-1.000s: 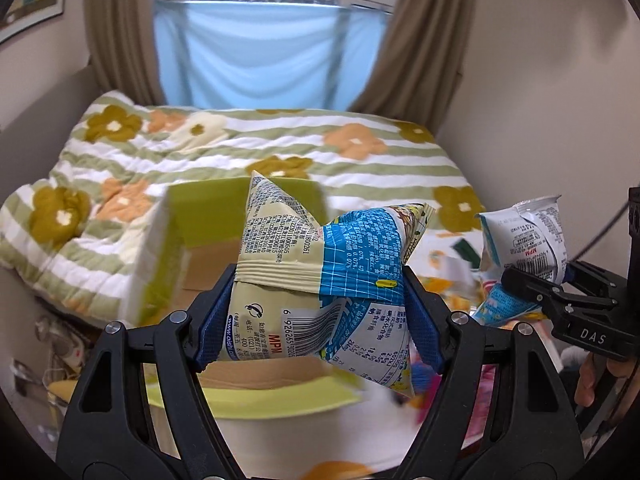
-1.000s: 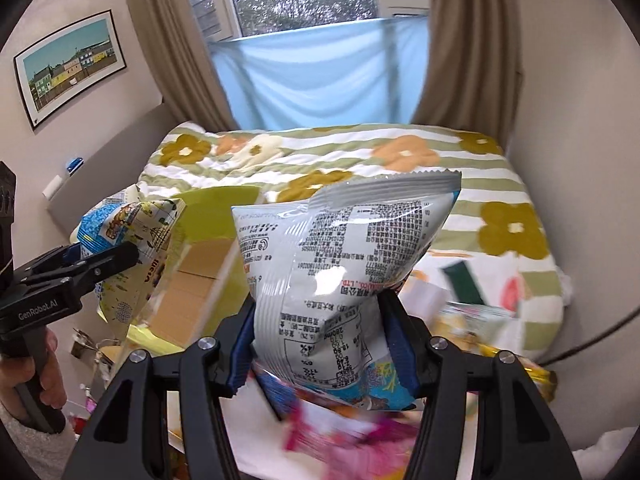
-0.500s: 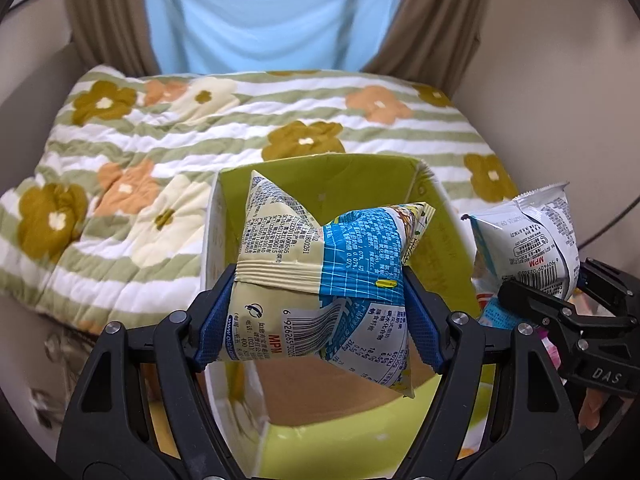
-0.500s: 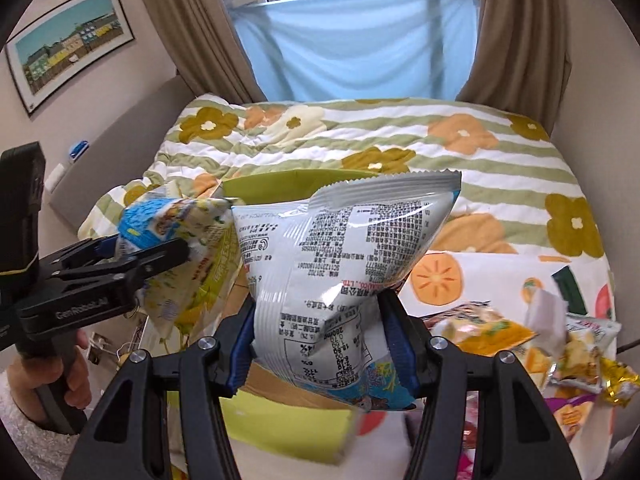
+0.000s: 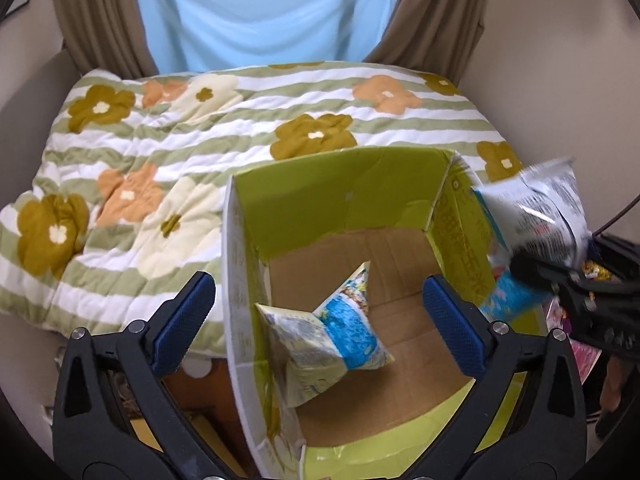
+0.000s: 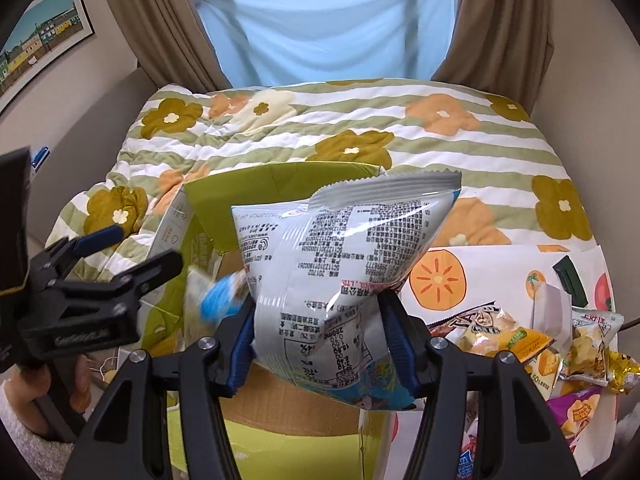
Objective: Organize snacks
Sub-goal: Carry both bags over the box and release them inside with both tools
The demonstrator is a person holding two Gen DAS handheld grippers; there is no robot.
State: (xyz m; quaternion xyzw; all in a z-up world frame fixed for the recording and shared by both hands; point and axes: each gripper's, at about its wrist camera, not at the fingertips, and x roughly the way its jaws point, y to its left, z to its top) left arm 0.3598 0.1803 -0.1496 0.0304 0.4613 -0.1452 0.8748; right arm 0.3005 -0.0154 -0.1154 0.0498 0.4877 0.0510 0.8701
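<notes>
the open green cardboard box (image 5: 344, 200) has lots of bare brown floor, only a crumpled blue-and-cream snack bag (image 5: 332, 328) sits near its left wall

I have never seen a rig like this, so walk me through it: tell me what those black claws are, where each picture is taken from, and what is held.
No robot here: a person holds a black two-finger clamp in each hand, with a camera on each looking along its fingers. In the left camera's view, the left gripper stands open over a green cardboard box; a blue and cream snack bag lies inside it. In the right camera's view, the right gripper squeezes a white snack bag above the box. More snack packets lie on a fruit-print cloth, beside a flowered quilt.
</notes>
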